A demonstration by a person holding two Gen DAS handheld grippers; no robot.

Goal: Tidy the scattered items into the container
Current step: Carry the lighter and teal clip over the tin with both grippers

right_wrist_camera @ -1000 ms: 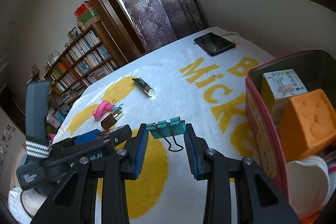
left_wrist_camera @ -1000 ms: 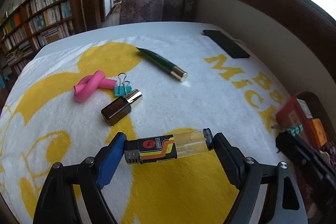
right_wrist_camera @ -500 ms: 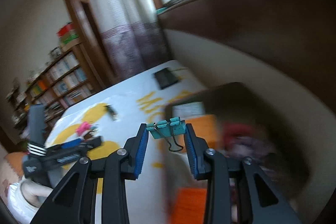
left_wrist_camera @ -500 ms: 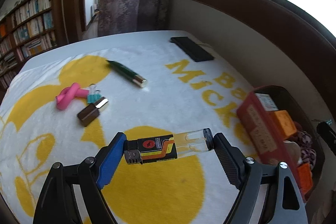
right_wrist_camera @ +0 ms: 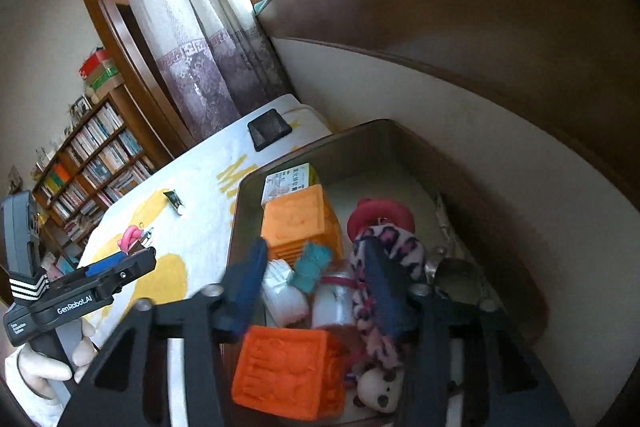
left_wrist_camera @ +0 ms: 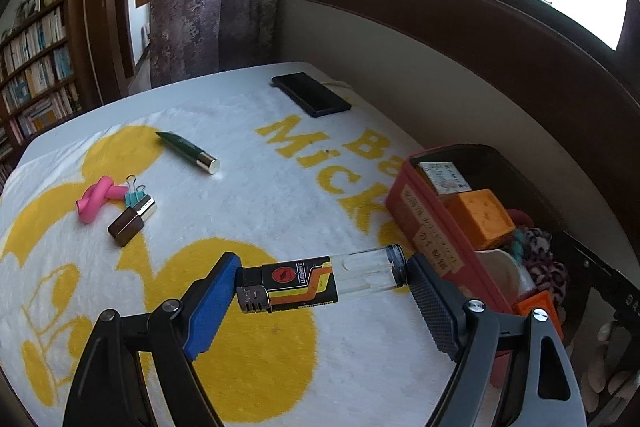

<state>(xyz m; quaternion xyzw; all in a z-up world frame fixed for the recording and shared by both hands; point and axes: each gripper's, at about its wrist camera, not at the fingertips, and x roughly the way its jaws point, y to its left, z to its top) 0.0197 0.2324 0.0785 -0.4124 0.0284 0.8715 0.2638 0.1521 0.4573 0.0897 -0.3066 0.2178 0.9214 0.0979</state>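
Gripping a lighter (left_wrist_camera: 320,283) end to end, the left gripper (left_wrist_camera: 324,289) is hanging over the yellow-print towel (left_wrist_camera: 240,211), just beside the red tin (left_wrist_camera: 424,227). The right gripper (right_wrist_camera: 316,287) is hovering over that tin with jaws spread wide, holding nothing, and a teal binder clip (right_wrist_camera: 311,266) is sitting blurred between them among the orange blocks (right_wrist_camera: 300,223). A pen (left_wrist_camera: 188,151), pink curler (left_wrist_camera: 98,198), small bottle (left_wrist_camera: 130,221) and another clip (left_wrist_camera: 134,193) are lying out on the towel.

Right tool (right_wrist_camera: 316,291) is motion-blurred, so its fingers are just smears, and the teal clip (right_wrist_camera: 311,264) between them is fuzzy too, can't tell if it's touching anything. Container (left_wrist_camera: 416,205) runs behind the left tool's (left_wrist_camera: 323,281) frame, print on its label unreadable.
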